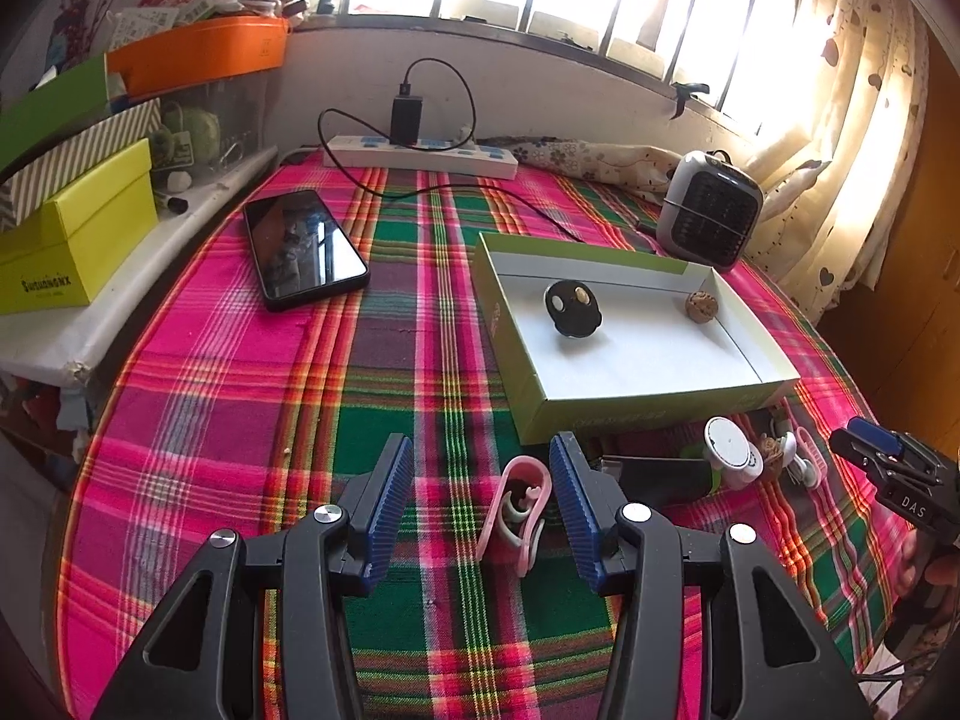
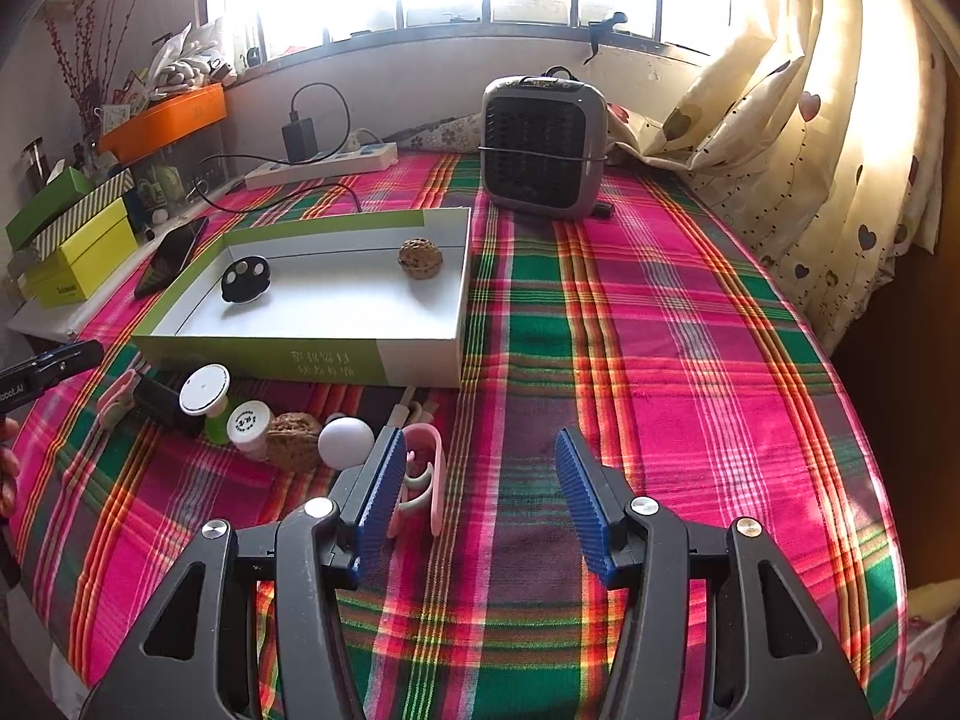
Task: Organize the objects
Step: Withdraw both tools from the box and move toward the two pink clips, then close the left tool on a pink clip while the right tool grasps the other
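Pink clip (image 1: 517,510) between wide left tongs (image 1: 483,468), right tongs (image 2: 474,462) wide over bare cloth, tray (image 2: 420,369) edge ahead

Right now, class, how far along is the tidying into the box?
Done: a black disc and a walnut lie in the box. In hand: nothing; the left gripper stands open around a pink clip, and the right gripper is open. Left: both clips and the cluster beside the box, including another walnut.
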`<state>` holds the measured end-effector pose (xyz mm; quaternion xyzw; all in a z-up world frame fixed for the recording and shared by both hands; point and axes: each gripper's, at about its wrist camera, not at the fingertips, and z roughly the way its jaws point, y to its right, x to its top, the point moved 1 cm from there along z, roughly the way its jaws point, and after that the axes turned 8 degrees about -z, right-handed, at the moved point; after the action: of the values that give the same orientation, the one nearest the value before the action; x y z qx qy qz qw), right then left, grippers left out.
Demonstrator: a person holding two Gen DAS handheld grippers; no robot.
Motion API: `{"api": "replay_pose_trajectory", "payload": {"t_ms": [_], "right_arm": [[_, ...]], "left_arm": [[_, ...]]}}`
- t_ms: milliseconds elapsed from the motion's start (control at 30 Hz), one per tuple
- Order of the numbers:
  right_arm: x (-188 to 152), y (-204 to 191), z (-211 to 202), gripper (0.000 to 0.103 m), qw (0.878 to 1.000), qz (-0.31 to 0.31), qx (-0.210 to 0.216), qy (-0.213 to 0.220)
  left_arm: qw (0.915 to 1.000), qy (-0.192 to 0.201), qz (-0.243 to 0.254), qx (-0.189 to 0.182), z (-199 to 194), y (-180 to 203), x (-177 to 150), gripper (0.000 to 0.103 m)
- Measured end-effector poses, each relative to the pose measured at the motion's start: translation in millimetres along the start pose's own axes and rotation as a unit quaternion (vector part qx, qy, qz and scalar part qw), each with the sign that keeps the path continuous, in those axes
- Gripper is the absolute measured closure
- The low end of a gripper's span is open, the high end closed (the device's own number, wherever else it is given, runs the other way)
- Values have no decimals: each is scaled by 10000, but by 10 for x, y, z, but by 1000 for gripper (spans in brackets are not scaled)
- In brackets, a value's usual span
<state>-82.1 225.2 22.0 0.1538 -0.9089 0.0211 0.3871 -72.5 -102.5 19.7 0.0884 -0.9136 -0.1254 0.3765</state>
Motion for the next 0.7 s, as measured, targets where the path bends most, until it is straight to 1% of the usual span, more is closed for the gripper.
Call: {"api": "replay_pose_trajectory", "payload": {"t_ms": [133, 267, 400, 533, 700], "right_arm": [[-37, -51, 47, 50, 9999, -28, 50, -93], [-65, -76, 78, 50, 9997, -27, 167, -146], [-93, -90, 123, 50, 9994, -9, 267, -233], [-125, -72, 163, 50, 9991, 31, 235, -340], [-136, -57, 158, 50, 9992, 12, 163, -353]], "left_arm": [[10000, -33, -31, -33, -9, -53, -54, 57], [9998, -56, -169, -95, -12, -118, -68, 57], [9996, -131, -124, -200, 5, -96, -91, 57], [9993, -248, -53, -260, 49, -57, -134, 57], [9989, -351, 17, -303, 100, -23, -159, 57]]}}
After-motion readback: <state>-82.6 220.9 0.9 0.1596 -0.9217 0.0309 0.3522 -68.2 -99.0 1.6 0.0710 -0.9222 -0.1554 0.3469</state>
